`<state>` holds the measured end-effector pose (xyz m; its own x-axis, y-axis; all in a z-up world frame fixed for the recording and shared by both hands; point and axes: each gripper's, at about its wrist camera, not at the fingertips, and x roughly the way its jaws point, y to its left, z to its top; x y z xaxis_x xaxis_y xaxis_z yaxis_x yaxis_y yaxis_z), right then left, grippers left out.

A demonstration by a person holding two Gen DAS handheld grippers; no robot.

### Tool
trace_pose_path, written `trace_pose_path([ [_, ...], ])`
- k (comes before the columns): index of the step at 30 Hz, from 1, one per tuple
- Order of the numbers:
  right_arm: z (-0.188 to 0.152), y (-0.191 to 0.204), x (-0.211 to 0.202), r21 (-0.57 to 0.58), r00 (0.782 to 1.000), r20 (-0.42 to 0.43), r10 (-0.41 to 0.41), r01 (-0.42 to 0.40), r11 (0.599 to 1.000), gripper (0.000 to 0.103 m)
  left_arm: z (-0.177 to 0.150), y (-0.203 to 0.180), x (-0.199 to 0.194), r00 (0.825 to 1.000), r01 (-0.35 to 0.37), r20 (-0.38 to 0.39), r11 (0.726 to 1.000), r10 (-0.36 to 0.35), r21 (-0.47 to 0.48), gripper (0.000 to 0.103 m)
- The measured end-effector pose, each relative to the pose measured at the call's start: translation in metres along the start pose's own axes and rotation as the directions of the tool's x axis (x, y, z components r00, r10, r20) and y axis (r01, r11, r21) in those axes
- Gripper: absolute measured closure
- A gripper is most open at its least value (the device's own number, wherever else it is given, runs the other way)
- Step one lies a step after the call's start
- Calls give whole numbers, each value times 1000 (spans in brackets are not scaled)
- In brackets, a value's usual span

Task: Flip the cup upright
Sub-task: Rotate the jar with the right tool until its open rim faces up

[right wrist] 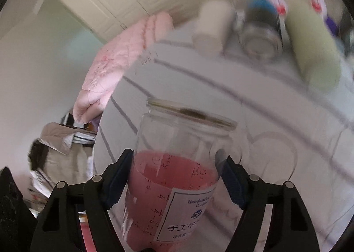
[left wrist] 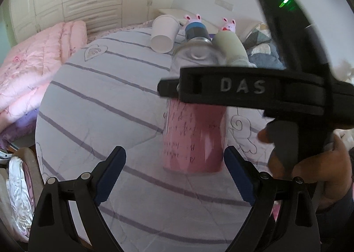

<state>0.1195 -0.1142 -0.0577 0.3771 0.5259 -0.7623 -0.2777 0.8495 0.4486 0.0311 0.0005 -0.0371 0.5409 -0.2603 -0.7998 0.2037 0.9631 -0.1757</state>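
The cup is a clear glass jar with a pink paper label (right wrist: 174,176). My right gripper (right wrist: 177,176) is shut on its lower body and holds it with the open mouth pointing away and up. In the left wrist view the same jar (left wrist: 194,139) stands over the striped bedspread (left wrist: 99,101), with the right gripper's black body (left wrist: 254,88) across its top. My left gripper (left wrist: 174,168) is open and empty, its blue pads (left wrist: 110,174) on either side of the jar's base without touching it.
A white paper cup (left wrist: 164,33), a clear jar with a blue band (left wrist: 197,46) and a pale green cylinder (left wrist: 230,48) lie on their sides at the far end of the bed. A folded pink quilt (left wrist: 33,70) lies at the left. White wardrobes stand behind.
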Motion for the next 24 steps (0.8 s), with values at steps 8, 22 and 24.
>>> trace_pose_path([
  [8, 17, 30, -24, -278, 936, 281, -214, 293, 915, 27, 10, 1, 9, 996, -74, 40, 997, 75, -6, 11],
  [22, -15, 54, -20, -487, 909, 320, -266, 399, 777, 32, -4, 9, 12, 987, -154, 42, 988, 155, -24, 11],
  [24, -5, 52, -26, -465, 929, 268, -256, 357, 810, 32, -2, 10, 9, 986, -156, 51, 987, 157, -29, 11],
])
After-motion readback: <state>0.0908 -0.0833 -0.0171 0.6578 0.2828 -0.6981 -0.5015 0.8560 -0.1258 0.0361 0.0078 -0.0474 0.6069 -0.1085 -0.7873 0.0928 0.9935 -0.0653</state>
